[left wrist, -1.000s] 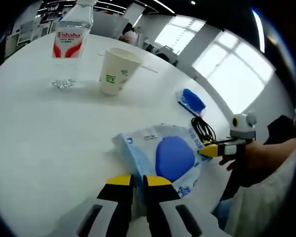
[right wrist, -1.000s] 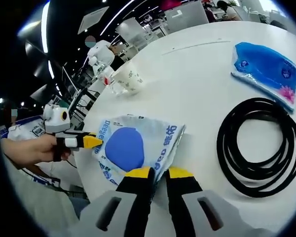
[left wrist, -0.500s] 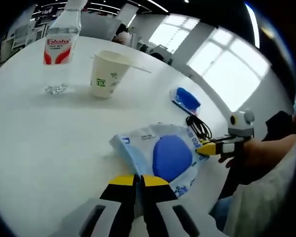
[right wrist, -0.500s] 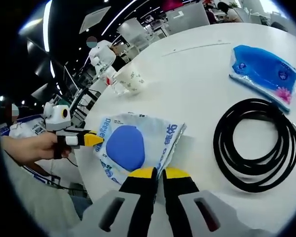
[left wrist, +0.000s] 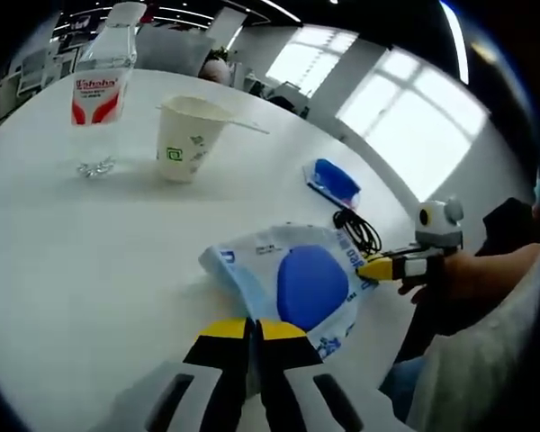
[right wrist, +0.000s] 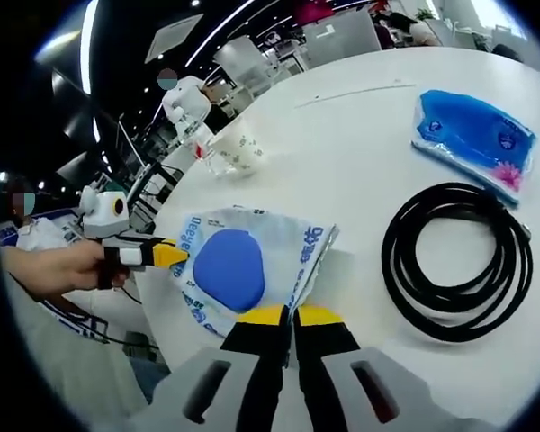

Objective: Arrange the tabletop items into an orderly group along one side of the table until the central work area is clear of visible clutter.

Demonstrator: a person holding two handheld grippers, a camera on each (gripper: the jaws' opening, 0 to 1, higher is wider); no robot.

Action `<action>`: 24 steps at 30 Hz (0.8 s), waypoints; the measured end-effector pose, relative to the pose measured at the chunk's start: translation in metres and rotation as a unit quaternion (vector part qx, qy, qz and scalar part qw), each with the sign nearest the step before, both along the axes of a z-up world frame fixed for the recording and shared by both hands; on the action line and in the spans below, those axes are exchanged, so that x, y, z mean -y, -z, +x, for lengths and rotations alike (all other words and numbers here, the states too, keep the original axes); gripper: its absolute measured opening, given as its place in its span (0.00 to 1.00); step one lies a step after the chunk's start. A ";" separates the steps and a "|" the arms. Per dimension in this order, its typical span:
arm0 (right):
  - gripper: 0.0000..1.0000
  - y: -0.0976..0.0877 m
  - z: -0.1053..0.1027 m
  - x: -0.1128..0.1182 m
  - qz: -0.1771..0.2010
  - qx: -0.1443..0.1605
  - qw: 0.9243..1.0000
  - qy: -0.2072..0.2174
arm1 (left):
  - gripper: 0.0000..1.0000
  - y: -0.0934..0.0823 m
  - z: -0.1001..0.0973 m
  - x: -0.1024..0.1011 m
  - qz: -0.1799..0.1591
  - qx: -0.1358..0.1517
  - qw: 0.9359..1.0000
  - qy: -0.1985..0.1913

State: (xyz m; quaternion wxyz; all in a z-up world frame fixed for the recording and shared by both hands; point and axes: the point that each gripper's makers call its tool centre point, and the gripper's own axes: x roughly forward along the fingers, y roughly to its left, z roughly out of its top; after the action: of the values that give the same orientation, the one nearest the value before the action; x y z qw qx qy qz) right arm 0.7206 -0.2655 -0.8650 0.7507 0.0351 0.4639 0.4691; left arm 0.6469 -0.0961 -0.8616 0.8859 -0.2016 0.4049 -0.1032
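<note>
Five loose items on a round white table [left wrist: 63, 261], listed left to right in the left gripper view.

1. Water bottle [left wrist: 97, 85], upper left: clear plastic, red-and-white label, upright. Light and easily toppled; take at the body.
2. Paper cup [left wrist: 187, 137], just right of the bottle, upright, apart from it. Thin wall, crushes readily; pinch lightly at the rim.
3. Wet-wipes pack [left wrist: 292, 283], lower centre: pale blue soft pouch with a round blue lid flap. Limp and slippery film that sags when lifted from one end; best taken by the sealed edges. Left gripper [left wrist: 245, 328] has its yellow-tipped jaws drawn together on the pack's near edge; in the right gripper view the right gripper [right wrist: 283, 315] is likewise pinched onto the opposite edge of the same pack [right wrist: 243, 265], so each end appears held.
4. Blue tissue packet [left wrist: 333, 180], upper right of centre, lying flat; soft, light, crinkly wrapper.
5. Black cable coil [left wrist: 369, 236], between the packet and the pack; in the right gripper view the coil [right wrist: 454, 261] lies just right of the jaws, floppy, likely to uncoil if snagged.

Judgement: grouping not yet done; items are spread across the table.
</note>
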 end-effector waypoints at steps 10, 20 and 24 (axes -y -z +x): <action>0.00 -0.001 0.007 0.005 0.002 0.009 1.000 0.010 | 0.00 -0.010 0.010 0.006 0.002 0.013 1.000 0.008; 0.00 -0.016 0.022 0.005 0.006 0.018 1.000 0.014 | 0.00 -0.021 0.027 0.008 0.009 0.022 1.000 0.016; 0.00 -0.017 0.031 0.005 0.005 0.020 1.000 0.016 | 0.00 -0.024 0.034 0.008 0.013 0.024 0.999 0.021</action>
State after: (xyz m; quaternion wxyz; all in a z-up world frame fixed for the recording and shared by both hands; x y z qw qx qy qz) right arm 0.7519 -0.2704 -0.8477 0.7671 0.0370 0.4462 0.4595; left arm 0.6806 -0.1040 -0.8377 0.8955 -0.1793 0.3887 -0.1214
